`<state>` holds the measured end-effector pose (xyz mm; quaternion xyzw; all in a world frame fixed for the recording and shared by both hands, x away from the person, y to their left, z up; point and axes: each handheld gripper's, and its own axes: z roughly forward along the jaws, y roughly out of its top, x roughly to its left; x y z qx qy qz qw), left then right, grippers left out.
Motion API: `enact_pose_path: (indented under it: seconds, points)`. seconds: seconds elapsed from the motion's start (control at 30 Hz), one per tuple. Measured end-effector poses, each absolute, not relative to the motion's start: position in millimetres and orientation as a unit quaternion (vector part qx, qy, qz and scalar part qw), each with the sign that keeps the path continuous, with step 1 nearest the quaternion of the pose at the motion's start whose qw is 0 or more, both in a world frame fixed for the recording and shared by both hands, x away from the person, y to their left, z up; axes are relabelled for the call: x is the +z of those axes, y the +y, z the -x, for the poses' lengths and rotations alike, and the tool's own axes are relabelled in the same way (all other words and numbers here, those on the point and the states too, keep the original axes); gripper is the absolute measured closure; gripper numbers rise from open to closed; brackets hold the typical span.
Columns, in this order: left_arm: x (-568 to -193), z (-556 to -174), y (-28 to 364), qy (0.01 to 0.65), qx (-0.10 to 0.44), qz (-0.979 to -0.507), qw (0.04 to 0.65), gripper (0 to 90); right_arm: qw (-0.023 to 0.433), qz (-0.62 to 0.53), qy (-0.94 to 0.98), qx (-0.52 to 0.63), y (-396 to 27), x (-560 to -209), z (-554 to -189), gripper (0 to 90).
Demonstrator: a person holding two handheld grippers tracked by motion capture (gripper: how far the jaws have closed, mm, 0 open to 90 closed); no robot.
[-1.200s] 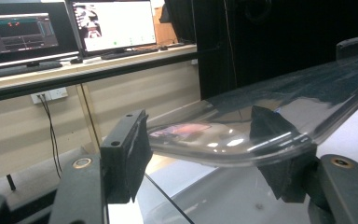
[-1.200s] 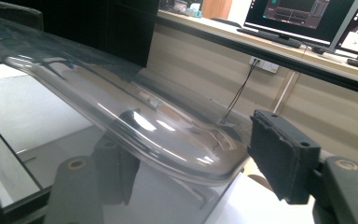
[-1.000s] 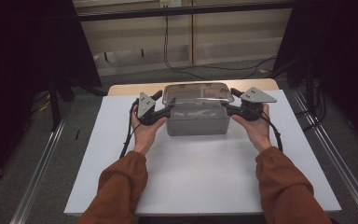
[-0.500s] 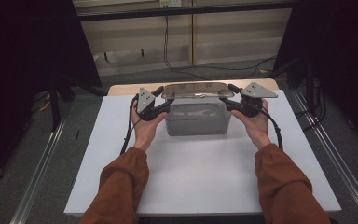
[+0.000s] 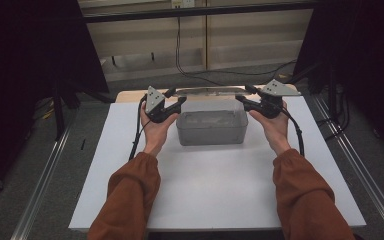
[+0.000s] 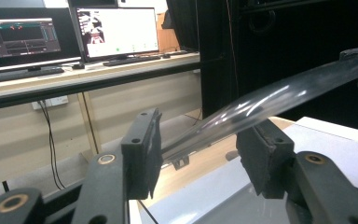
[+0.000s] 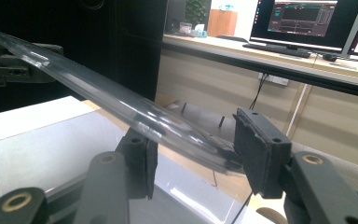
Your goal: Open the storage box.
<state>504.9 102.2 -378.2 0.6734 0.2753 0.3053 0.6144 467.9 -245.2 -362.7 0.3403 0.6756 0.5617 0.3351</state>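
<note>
Clear lid [image 5: 207, 92] lifted above and just behind the grey box [image 5: 211, 127]. Left gripper [image 5: 177, 103] and right gripper [image 5: 241, 101], jaws just closing, each clamp a lid end. Keep both ends level; lift together.

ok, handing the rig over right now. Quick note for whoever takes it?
Left tool: clamped on the lid's left end; jaws have just been closing.
Right tool: same, on its right end.
Lid: clear, held in the air between both tools, over the far side of the box.
Box: clear, open, on the table.
Done: lid is off.
Left: probably carry the lid clear and set it down.
</note>
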Motion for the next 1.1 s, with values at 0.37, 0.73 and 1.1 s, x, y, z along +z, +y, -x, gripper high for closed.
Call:
enact_pose_path:
  seconds: [0.37,0.73,1.1]
  points:
    - [-375.3,-515.8,102.9,0.273,0.316,-0.674,0.609,57.1,0.334,-0.34,0.677,0.561,-248.6,-355.8,-476.8,54.9]
    - [-370.1,-527.5,103.9,0.274,0.325,-0.677,0.601,52.2,0.339,-0.341,0.67,0.566,-251.0,-351.1,-484.8,58.4]
    - [-372.6,-538.7,102.8,0.282,0.314,-0.68,0.599,57.3,0.339,-0.347,0.665,0.568,-253.8,-349.4,-494.8,61.0]
